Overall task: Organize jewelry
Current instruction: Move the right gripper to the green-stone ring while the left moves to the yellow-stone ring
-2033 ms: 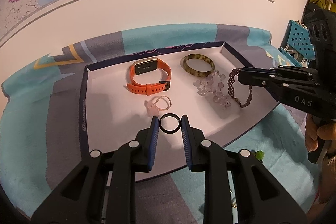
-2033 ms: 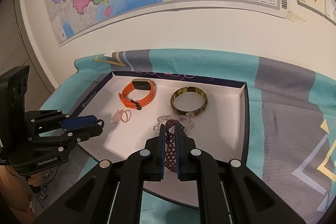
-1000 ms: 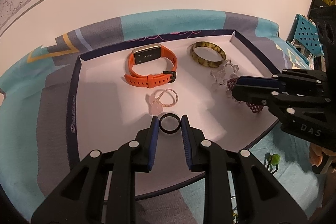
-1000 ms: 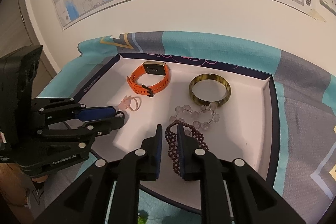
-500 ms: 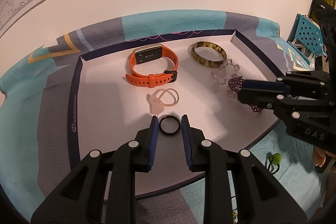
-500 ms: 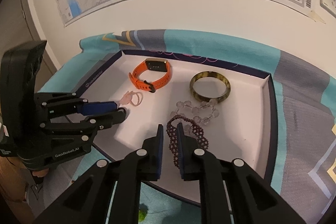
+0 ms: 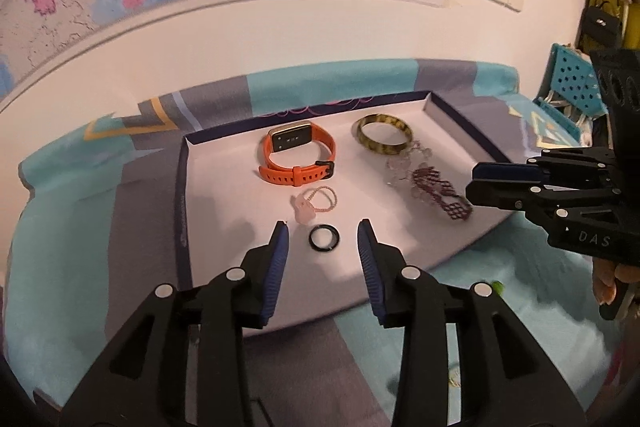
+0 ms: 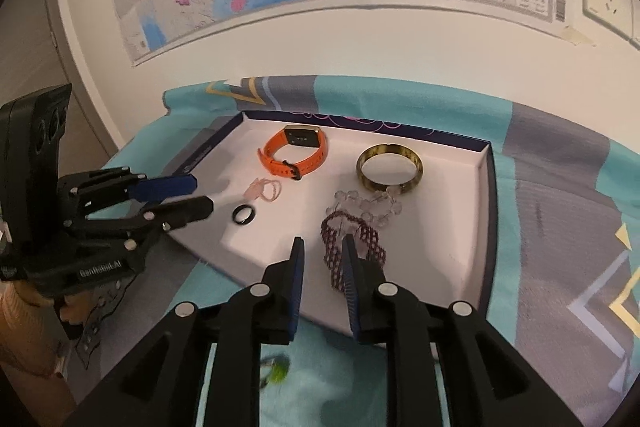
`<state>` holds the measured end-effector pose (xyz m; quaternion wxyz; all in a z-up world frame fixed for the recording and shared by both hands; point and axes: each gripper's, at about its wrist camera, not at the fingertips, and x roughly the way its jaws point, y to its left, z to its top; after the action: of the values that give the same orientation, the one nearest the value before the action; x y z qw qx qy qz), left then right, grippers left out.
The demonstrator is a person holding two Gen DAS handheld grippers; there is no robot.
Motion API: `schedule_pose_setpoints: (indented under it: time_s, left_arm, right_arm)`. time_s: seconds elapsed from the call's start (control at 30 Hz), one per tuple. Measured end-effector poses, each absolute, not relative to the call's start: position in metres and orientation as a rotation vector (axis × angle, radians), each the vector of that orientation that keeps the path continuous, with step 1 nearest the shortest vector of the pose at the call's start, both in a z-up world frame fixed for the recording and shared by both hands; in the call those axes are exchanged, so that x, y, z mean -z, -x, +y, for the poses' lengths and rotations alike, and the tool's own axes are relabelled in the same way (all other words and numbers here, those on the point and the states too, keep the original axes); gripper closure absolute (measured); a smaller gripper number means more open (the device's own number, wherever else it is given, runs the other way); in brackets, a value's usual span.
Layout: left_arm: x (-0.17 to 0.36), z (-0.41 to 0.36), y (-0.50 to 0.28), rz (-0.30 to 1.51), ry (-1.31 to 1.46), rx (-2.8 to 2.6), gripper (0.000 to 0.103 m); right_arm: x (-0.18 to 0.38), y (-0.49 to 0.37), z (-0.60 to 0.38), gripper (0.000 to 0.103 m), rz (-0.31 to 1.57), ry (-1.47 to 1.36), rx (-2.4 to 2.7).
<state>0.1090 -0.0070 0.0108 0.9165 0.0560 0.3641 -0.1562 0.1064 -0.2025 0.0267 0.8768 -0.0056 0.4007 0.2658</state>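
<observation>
Both grippers have just let go and pulled back toward the near edge of the tray. Half a second ago the left gripper pinched the black ring; its jaws have just been opening, and the ring lies flat on the white tray floor between the tips, touching neither pad. The right gripper has also been opening. The purple beaded bracelet lies just past and partly behind its right finger, and the pads do not appear to press on it, so I judge it released.

From the left wrist view, with the ring as centre, the pink ring sits just beside it at 11 o'clock. The orange watch is further off at 12, and the clear bead bracelet and the tortoiseshell bangle lie toward 2.

To finish this step well, lift each gripper straight up before swinging away, so no pad drags a piece sideways. The ring rolls easily and the pink ring is close.

Open white floor remains at 9 o'clock, toward the tray's left wall. The raised rim runs along the far and side edges. The near edge sits just under both grippers. A small green item lies on the cloth below it.
</observation>
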Motion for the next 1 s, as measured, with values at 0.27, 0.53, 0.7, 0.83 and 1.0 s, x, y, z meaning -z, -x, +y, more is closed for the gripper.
schedule_pose_setpoints:
  time_s: [0.27, 0.53, 0.7, 0.83, 1.0]
  left_arm:
    - [-0.011, 0.008, -0.072, 0.742, -0.096, 0.364, 0.062]
    - [0.009, 0.011, -0.04, 0.789, -0.115, 0.403, 0.059]
    - [0.019, 0.005, -0.028, 0.809, -0.117, 0.437, 0.059]
    - [0.023, -0.004, -0.023, 0.815, -0.139, 0.456, 0.058]
    - [0.024, -0.013, -0.021, 0.822, -0.161, 0.467, 0.058]
  right_arm:
    - [-0.015, -0.067, -0.207, 0.079, 0.876, 0.047, -0.6]
    - [0.007, -0.051, -0.207, 0.074, 0.929, 0.024, -0.596]
    - [0.01, -0.047, -0.203, 0.074, 0.94, 0.026, -0.588]
    - [0.01, -0.047, -0.2, 0.074, 0.938, 0.031, -0.586]
    - [0.011, -0.049, -0.194, 0.074, 0.941, 0.046, -0.583]
